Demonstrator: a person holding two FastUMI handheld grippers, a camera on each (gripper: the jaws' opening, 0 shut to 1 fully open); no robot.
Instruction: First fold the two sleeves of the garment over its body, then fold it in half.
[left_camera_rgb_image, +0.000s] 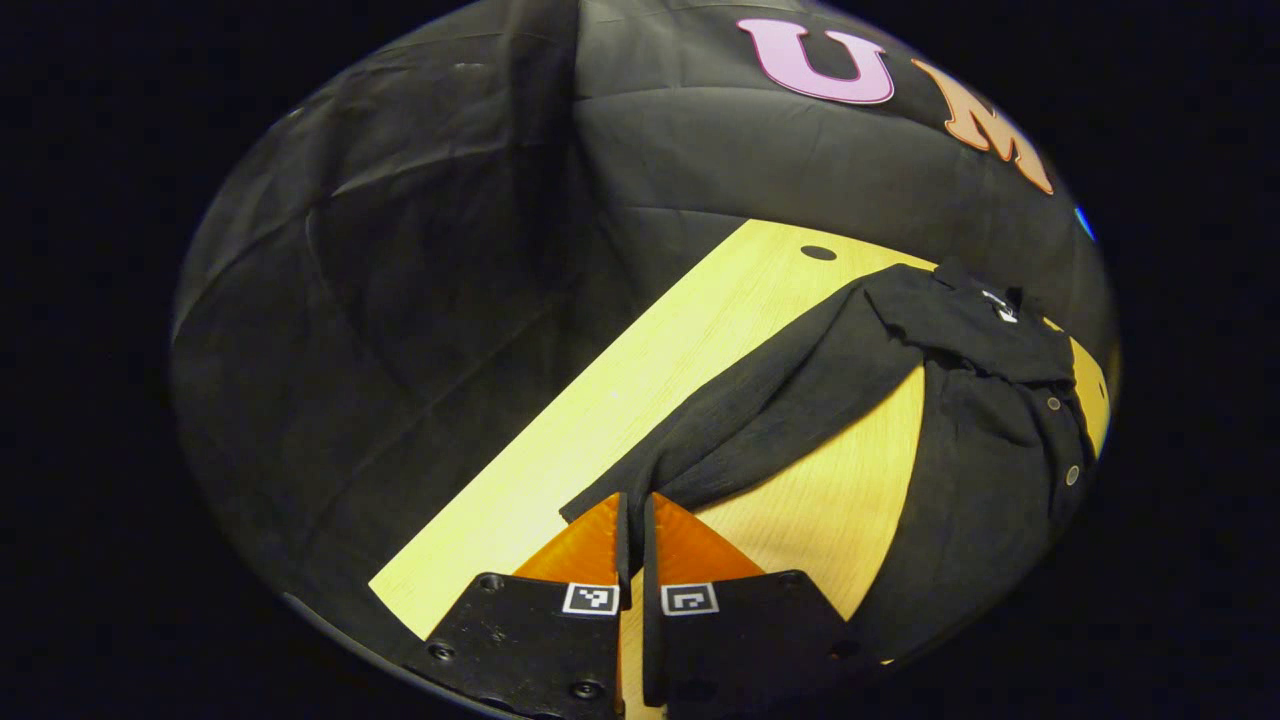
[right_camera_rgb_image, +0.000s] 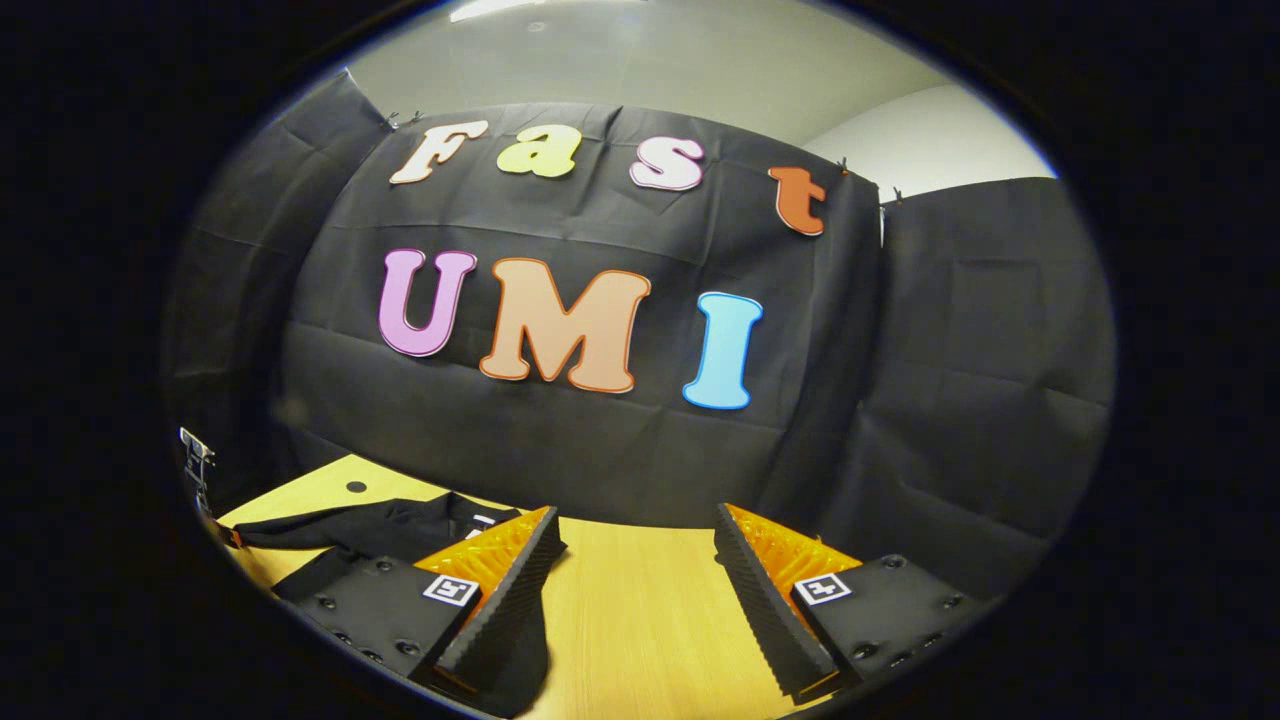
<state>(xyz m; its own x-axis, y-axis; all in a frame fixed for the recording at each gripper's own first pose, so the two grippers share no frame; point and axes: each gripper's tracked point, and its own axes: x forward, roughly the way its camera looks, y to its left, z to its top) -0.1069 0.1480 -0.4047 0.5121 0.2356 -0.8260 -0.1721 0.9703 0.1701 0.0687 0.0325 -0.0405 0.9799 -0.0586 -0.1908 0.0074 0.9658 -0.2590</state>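
A black button-front garment (left_camera_rgb_image: 990, 460) lies on the light wooden table (left_camera_rgb_image: 640, 380), its collar (left_camera_rgb_image: 985, 310) toward the far end. One long sleeve (left_camera_rgb_image: 780, 400) stretches from the shoulder down to my left gripper (left_camera_rgb_image: 636, 505), which is shut on the cuff at the sleeve's end. In the right gripper view, my right gripper (right_camera_rgb_image: 635, 520) stands open above the bare table (right_camera_rgb_image: 640, 600) with nothing between its fingers. The garment (right_camera_rgb_image: 380, 530) lies to its left, partly hidden behind the left finger.
The table's left long edge (left_camera_rgb_image: 560, 420) runs beside the black booth wall, and a round hole (left_camera_rgb_image: 818, 253) sits near its far corner. A small metal piece (right_camera_rgb_image: 195, 455) shows at the left rim of the right gripper view.
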